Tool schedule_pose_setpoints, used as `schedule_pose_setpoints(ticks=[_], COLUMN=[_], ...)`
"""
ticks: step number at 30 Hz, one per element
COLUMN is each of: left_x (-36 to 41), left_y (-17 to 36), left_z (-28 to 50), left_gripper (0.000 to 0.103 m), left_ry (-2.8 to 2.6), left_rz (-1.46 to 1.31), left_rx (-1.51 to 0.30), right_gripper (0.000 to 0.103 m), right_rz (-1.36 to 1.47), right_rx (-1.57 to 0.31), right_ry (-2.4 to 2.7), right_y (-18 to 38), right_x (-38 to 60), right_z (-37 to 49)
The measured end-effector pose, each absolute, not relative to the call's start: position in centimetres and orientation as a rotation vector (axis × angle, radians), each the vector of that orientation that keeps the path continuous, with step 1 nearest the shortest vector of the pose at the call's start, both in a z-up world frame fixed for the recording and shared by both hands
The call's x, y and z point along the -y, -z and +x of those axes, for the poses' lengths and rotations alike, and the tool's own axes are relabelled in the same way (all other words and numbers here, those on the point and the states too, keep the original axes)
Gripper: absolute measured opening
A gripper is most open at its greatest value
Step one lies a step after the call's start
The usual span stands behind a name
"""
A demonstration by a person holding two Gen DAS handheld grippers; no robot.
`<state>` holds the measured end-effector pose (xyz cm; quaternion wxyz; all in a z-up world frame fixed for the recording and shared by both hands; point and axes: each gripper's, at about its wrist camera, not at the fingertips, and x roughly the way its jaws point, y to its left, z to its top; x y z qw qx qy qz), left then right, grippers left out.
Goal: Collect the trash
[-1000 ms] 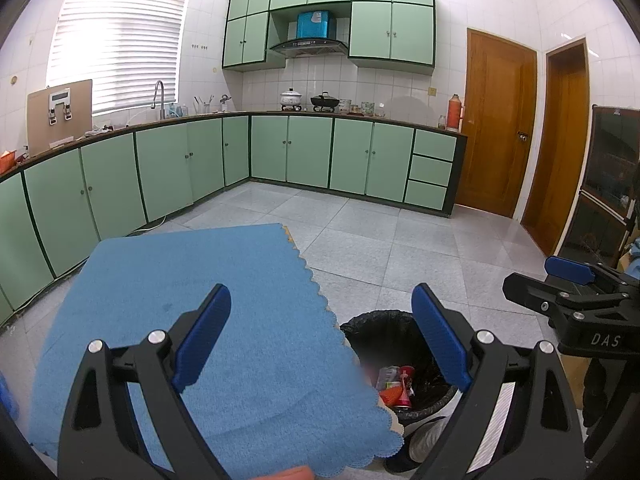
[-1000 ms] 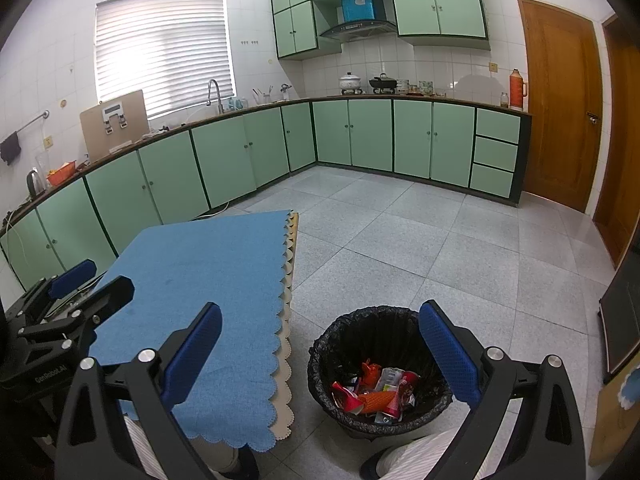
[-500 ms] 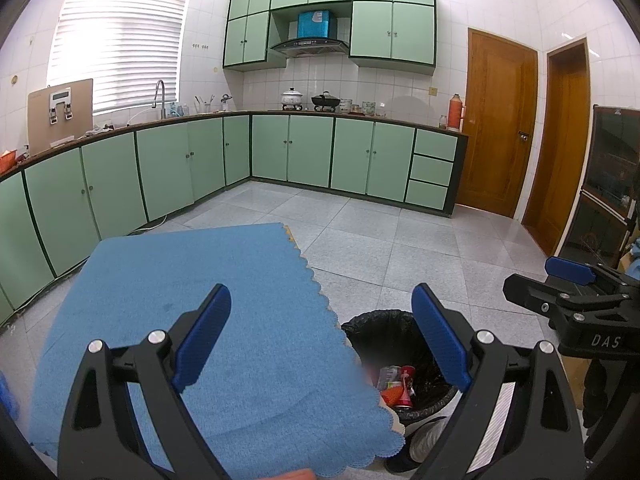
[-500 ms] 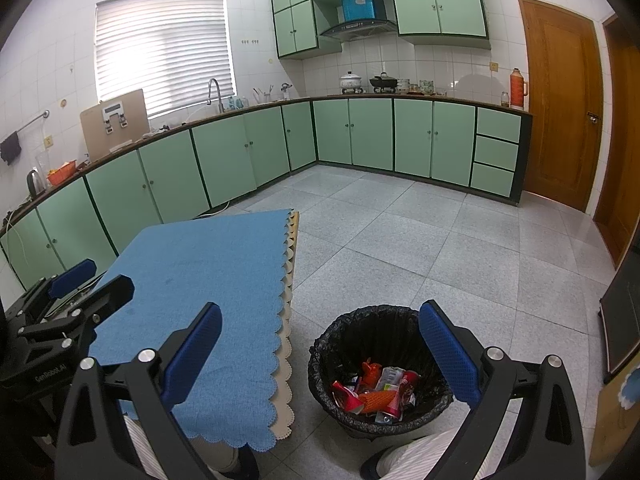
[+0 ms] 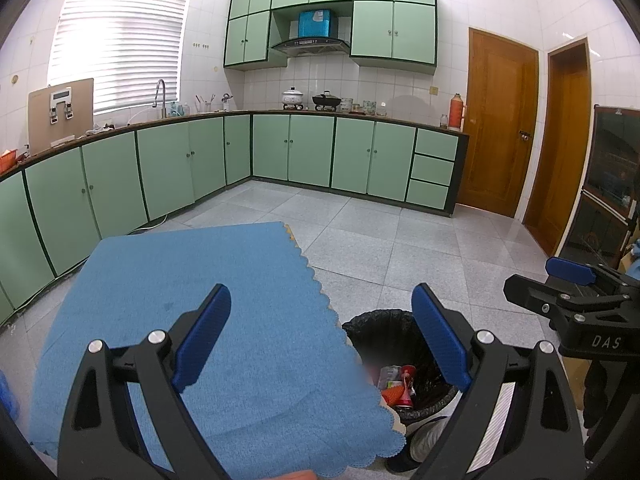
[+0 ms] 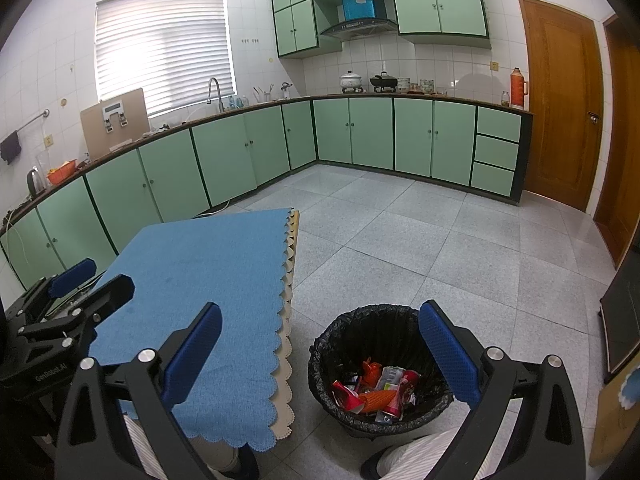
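I hold both grippers up over the table edge. My left gripper has its blue fingers spread wide with nothing between them, above the blue cloth on the table. My right gripper is likewise spread and carries nothing, above the black-lined bin that stands on the tiled floor just beside the table. The trash, red and orange wrappers, lies at the bottom of the bin.

walls: white tile | floor: grey tile | cabs: green | window w/ blinds, bright
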<state>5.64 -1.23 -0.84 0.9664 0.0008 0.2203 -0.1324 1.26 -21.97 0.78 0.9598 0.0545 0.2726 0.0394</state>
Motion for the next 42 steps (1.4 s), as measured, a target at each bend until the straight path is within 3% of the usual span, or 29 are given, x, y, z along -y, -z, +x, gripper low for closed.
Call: schedule_pose_setpoints(ticks=[42], left_x=[1.0], left_y=[1.61], left_z=[6.08], left_gripper=[0.089], left_ry=[0.271], left_rz=[0.001], left_rx=[-0.455], right_gripper=[0.097], right_rz=[0.112], right_rx=[-0.556], right_ry=[-0.08], right_y=[-0.75], right_x=[22.17], right_z=[1.29])
